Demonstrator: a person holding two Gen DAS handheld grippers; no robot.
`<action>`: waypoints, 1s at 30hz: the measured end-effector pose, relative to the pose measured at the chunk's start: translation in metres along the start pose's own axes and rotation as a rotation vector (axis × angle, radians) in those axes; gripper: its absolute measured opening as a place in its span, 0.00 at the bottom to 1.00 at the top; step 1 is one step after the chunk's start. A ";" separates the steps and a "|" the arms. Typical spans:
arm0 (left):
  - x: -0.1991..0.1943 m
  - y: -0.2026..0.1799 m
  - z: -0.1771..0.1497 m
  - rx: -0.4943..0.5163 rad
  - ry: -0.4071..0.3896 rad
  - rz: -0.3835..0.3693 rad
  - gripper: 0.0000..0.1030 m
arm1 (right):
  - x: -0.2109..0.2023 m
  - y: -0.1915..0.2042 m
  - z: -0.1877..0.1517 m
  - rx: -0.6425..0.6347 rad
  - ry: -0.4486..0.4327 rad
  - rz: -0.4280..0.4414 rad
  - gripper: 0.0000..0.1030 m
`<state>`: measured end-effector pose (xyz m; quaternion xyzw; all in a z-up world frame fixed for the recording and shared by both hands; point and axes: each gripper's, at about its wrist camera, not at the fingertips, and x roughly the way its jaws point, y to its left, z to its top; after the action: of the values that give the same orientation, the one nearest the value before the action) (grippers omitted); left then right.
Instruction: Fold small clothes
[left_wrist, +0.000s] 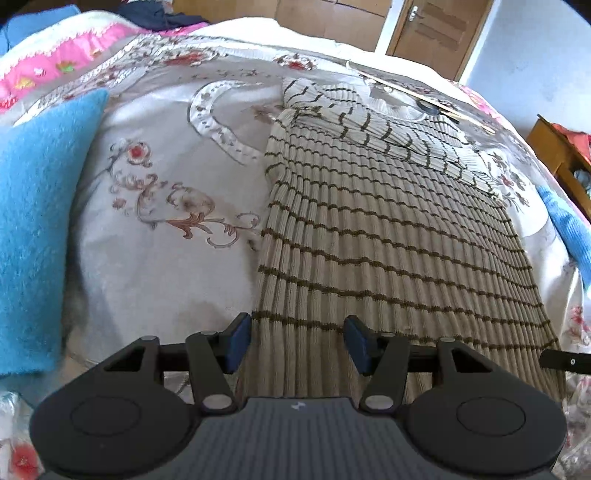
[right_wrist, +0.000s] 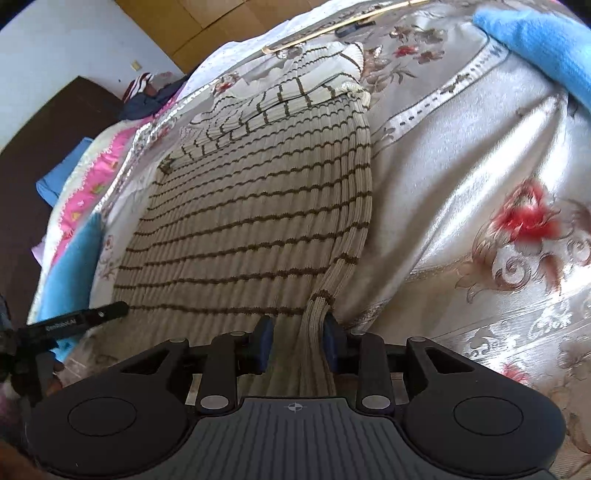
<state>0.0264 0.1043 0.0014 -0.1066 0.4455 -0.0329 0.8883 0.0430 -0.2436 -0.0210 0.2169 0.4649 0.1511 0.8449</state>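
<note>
From my left tool (left_wrist: 297, 341), the striped knit sweater (left_wrist: 388, 236) lies flat on the bed's floral bedspread (left_wrist: 166, 166), running straight ahead from the tool toward the far end of the bed, where its sleeves are folded across the chest. Its near hem sits between my two blue pads (left_wrist: 238, 341), which stand apart with a clear gap either side of the cloth and press on nothing. A blue towel (left_wrist: 40, 229) lies off to the tool's left, and a wooden door (left_wrist: 439, 33) stands far ahead to the right. From my right tool (right_wrist: 297, 345), the same sweater (right_wrist: 258, 206) stretches ahead and to the left, and its near right corner is bunched into a ridge that drops between my pads (right_wrist: 264, 345); the right-hand pad touches the fabric while the left one shows a sliver of gap, so I cannot tell whether the tool truly pinches it. My left tool (right_wrist: 92, 319) shows at this tool's far left, low beside the hem. Another blue cloth (right_wrist: 543, 40) lies far ahead to the right.
</note>
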 end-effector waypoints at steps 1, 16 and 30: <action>0.001 0.001 0.001 -0.008 0.007 0.000 0.54 | 0.001 -0.002 0.001 0.019 0.002 0.008 0.29; -0.003 0.020 0.028 -0.281 0.017 -0.355 0.20 | -0.032 -0.002 0.020 0.187 -0.204 0.259 0.07; 0.049 0.009 0.207 -0.261 -0.221 -0.417 0.20 | 0.015 0.007 0.213 0.258 -0.495 0.261 0.06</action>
<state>0.2209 0.1390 0.0809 -0.3126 0.3149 -0.1457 0.8843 0.2316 -0.2790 0.0723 0.4105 0.2285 0.1405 0.8715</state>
